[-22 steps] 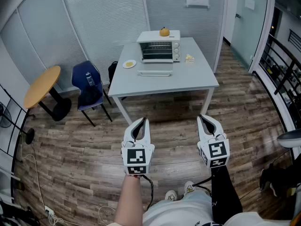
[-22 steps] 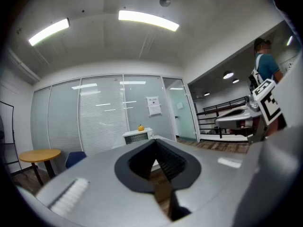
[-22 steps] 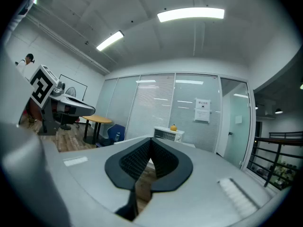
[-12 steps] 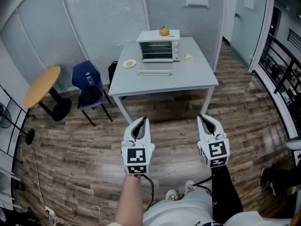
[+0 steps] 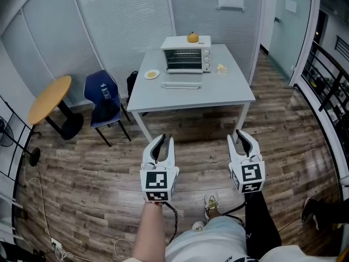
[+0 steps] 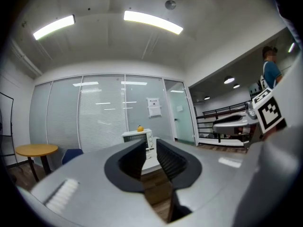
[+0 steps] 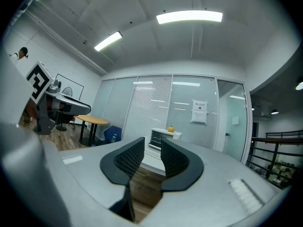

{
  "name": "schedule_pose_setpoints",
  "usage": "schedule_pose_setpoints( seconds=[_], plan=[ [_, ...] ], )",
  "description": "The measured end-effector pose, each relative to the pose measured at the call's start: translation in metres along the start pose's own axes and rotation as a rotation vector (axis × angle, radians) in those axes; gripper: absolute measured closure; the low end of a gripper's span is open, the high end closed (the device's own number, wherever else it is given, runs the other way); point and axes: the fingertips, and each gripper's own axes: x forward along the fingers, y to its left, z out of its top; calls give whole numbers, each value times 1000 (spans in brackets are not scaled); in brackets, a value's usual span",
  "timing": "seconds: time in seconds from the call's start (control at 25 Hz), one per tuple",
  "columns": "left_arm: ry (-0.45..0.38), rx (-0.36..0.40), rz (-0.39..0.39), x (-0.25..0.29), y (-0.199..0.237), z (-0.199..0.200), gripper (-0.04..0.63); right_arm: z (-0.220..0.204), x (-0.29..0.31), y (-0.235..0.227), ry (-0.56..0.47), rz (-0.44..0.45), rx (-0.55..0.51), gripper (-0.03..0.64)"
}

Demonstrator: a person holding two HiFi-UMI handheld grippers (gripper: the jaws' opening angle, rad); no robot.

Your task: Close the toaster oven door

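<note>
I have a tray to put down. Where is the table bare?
Bare: the near half of the table, from the open door of the oven to the front edge. Crowded: the back, with the oven in the middle, a plate at its left and a small yellowish thing at its right.

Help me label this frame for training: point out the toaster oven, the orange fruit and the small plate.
toaster oven [image 5: 185, 61], head view, its open front.
orange fruit [image 5: 192, 37], head view, its middle.
small plate [image 5: 145, 75], head view, its left rim.
</note>
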Motion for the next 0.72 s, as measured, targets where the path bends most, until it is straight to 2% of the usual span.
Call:
schedule_pose_setpoints(
  seconds=[0.16, 0.72],
  plan=[
    [10, -4, -15, 18, 2, -7, 427, -6, 18, -6, -4, 6, 22, 512],
    [14, 1, 26, 130, 32, -10, 428, -21, 138, -54, -11, 52, 51, 512]
  ],
)
